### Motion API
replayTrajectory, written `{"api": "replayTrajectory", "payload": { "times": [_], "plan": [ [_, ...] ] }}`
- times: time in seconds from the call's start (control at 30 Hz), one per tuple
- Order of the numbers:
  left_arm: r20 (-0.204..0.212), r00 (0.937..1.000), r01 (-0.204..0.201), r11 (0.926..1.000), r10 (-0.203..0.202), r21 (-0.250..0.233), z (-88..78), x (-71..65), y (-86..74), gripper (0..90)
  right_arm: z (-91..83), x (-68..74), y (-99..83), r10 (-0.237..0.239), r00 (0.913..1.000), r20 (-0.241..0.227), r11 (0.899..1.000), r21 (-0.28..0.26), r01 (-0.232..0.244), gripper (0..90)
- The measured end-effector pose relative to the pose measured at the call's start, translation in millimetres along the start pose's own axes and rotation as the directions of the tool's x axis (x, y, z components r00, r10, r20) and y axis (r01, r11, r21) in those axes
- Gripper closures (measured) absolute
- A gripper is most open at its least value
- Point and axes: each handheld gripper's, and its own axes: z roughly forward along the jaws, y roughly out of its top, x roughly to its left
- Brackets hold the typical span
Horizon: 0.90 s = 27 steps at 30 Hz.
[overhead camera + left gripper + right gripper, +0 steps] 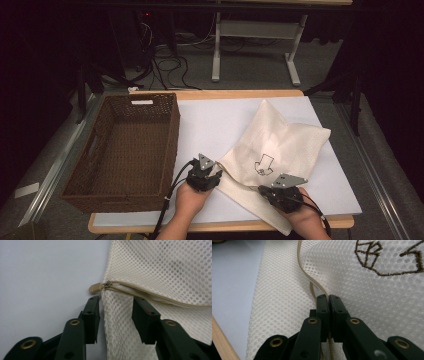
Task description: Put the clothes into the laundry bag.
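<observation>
A cream mesh laundry bag (272,145) lies on the bench (210,122). The right hand-held gripper (328,298) pinches its zipper seam. The left hand-held gripper (115,302), spread, straddles the mesh below the zipper pull (95,288); it may grab fabric, not the pull.

The cream mesh laundry bag (280,142) lay crumpled and partly folded on the right half of the white worktop (210,125), one corner pointing away from the person and a dark arrow-shaped emblem (264,165) stitched on its upper face. Its beige zipper (150,293) ran along the near edge. The tan zipper pull (96,287) jutted past the bag's corner over the bare worktop.
</observation>
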Motion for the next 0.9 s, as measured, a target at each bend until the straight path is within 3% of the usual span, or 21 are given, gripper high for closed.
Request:
{"api": "replayTrajectory", "payload": {
  "times": [0.13,0.23,0.43,0.67,0.9],
  "plan": [
    [0.006,1.0000,-0.006,1.0000,0.006,-0.001,-0.4,-0.5,-0.5,80.1,-0.3,0.3,0.1,-0.002,1.0000,0.002,1.000,0.002,0.002,87.8],
    [0.005,0.9997,-0.023,0.9997,0.023,0.002,-1.4,-2.1,-1.0,85.8,-0.3,0.3,0.2,-0.001,1.0000,0.001,1.000,0.003,0.001,87.8],
    [-0.004,0.9969,-0.078,0.9967,0.079,0.018,-10.1,-7.1,-5.8,87.2,-0.6,-1.6,0.6,0.003,1.0000,0.004,1.000,0.007,-0.003,88.0],
    [0.002,0.9870,-0.160,0.9852,0.160,0.061,-24.8,-23.1,-14.5,87.3,-1.7,-9.3,-0.2,-0.003,0.9998,0.021,1.000,0.017,0.002,88.0],
    [0.054,0.9851,-0.166,0.9844,0.163,0.058,-38.6,-38.4,-29.2,87.3,-6.3,-29.8,-2.2,-0.031,0.9967,0.075,0.999,0.034,0.028,88.0]
  ]
}}
